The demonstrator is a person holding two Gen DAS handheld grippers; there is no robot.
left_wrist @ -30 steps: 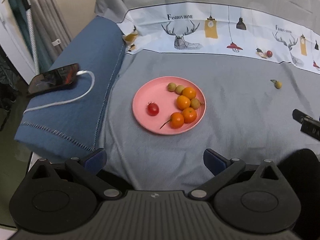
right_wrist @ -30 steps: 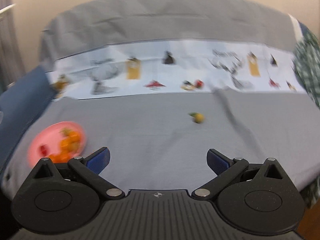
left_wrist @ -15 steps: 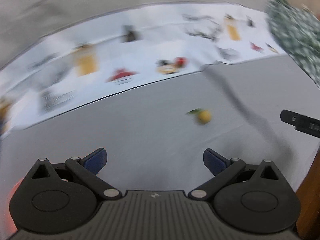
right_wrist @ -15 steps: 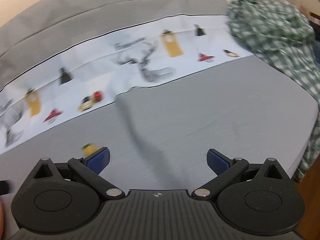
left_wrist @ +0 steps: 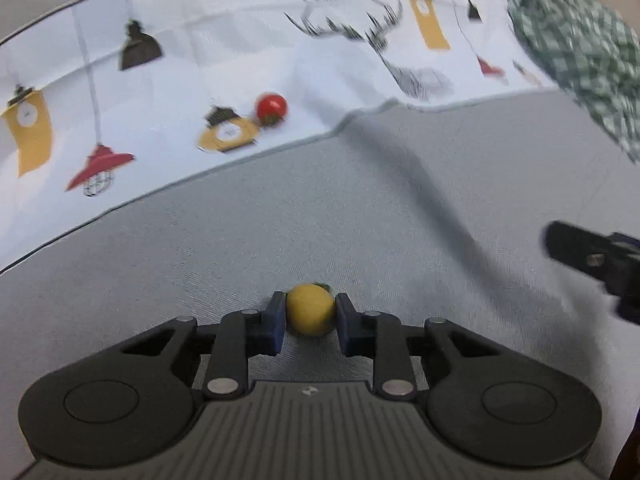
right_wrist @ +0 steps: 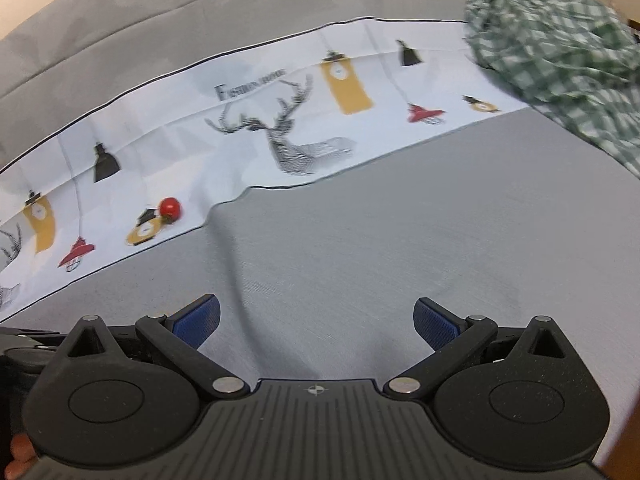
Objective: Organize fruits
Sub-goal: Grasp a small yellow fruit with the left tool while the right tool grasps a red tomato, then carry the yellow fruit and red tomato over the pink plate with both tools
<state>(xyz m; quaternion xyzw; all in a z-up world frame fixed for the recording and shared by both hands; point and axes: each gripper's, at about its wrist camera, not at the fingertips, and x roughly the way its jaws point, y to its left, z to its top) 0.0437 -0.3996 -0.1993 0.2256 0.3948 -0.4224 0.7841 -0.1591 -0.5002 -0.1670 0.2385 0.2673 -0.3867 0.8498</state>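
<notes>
My left gripper (left_wrist: 311, 317) is shut on a small yellow fruit (left_wrist: 311, 309) that rests on the grey bedsheet (left_wrist: 240, 248). A red cherry tomato (left_wrist: 271, 107) lies farther off on the white printed band of the sheet; it also shows in the right wrist view (right_wrist: 171, 207). My right gripper (right_wrist: 316, 320) is open and empty, low over the grey sheet. Its tip (left_wrist: 592, 254) shows at the right edge of the left wrist view. The pink plate with fruits is out of view.
A green checked cloth (right_wrist: 560, 64) lies bunched at the far right of the bed; it also shows in the left wrist view (left_wrist: 580, 52). A fold in the sheet (right_wrist: 228, 256) runs from the white band toward me.
My left gripper swung right from the pink plate, reached the yellow fruit and shut on it. My right gripper moved right and stays open.
</notes>
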